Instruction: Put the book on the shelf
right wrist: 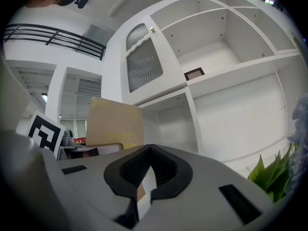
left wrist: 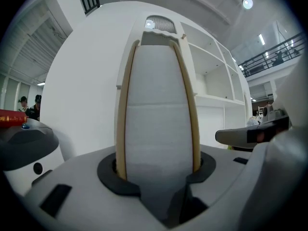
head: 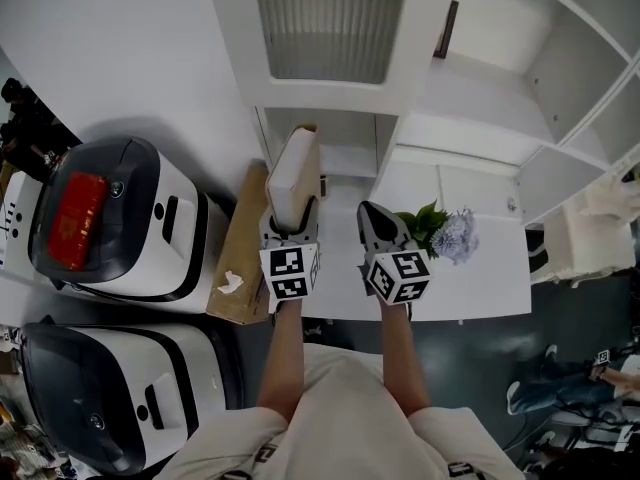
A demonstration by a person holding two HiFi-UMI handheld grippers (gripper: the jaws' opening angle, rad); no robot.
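White machines (head: 120, 218): parked at your far left, well clear of the shelf; they play no part here.
Cardboard (head: 240, 258): a brown slab just left of your left arm. Mind it as you swing.
Left gripper (head: 290, 230): your jaws stand wide and are pressed on the book's two tan covers, one pad to each. That grip likely keeps the pages from fanning.
Book (left wrist: 158, 109): it is in your left gripper and off the shelf, sticking out ahead of the jaws with its white page edge toward the gripper camera. Its far end points at the low opening (head: 340, 138) under the ribbed door, which looks like the slot you mean.
Right gripper (head: 375, 218): jaws drawn together, nothing in them. It hangs just beside the left, probably kept free to steady the book.
Flowers (head: 445, 233): just right of that gripper; keep off them.
Shelf (head: 480, 98): its compartments are open and white, and the book has not yet been placed.
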